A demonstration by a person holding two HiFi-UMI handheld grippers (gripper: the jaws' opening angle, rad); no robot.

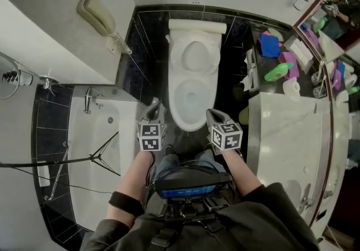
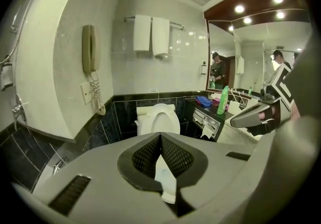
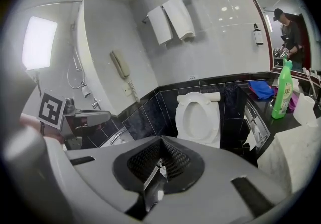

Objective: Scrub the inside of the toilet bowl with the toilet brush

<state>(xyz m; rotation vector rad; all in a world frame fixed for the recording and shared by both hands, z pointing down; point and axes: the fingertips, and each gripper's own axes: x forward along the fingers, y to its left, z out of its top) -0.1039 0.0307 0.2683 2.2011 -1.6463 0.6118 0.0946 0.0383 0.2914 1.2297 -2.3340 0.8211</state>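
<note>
We've got both grippers held out in front of us, side by side with a gap between them, each pointing away from us and tilted downward. The left gripper (image 1: 153, 107) is on the left, jaws pressed together tip to tip with nothing between them, and its marker cube (image 1: 151, 136) sits at the near end. The right gripper (image 1: 212, 115) is much the same: jaws closed at the tips, empty, with its own cube at the near end too. Our left forearm (image 1: 134, 176) is bare, with a dark band (image 1: 126, 204) just above the sleeve. The right forearm (image 1: 243, 172) is bare down to its dark sleeve. Both forearms angle inward a bit towards the far side.
</note>
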